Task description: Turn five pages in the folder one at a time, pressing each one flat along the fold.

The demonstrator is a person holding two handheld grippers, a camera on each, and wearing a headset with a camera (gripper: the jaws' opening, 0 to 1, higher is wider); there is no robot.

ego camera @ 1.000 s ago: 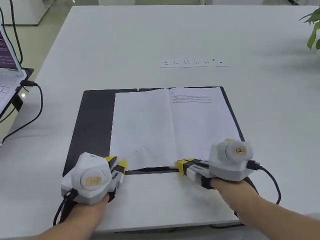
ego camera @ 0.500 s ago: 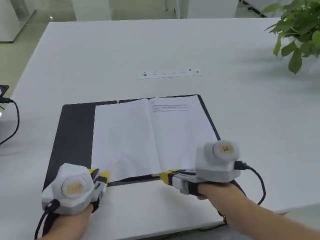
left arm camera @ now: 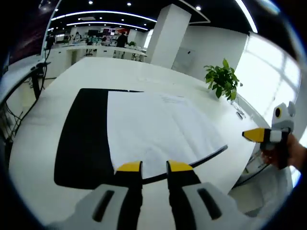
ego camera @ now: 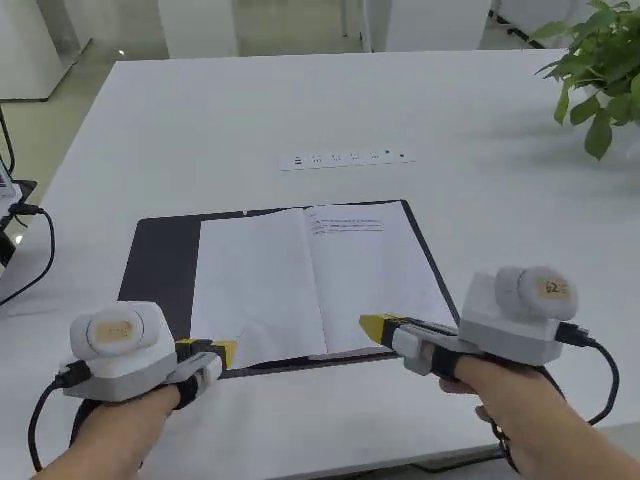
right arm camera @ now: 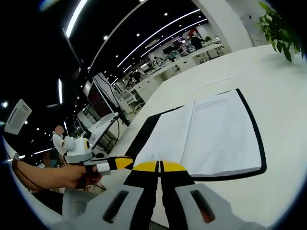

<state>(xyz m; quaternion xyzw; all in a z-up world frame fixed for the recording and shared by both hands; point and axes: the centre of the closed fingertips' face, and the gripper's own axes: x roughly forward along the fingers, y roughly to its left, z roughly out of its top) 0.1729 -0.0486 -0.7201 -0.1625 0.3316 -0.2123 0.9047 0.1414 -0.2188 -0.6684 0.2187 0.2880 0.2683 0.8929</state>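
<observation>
By the white bench's (ego camera: 450,110) front edge hovered the slightly parted left gripper (ego camera: 215,350) and closed right gripper (ego camera: 378,326); the open black folder's (ego camera: 160,270) next page (ego camera: 375,280) needed pinching.

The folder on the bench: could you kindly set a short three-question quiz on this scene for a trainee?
1. True or false: the folder lies open on the table.
2. The left tongs are open; the right tongs are: A) open B) shut C) clamped on a page.
3. Fill in: printed lines head the ____ page.
Key: 1 true; 2 B; 3 right.
</observation>
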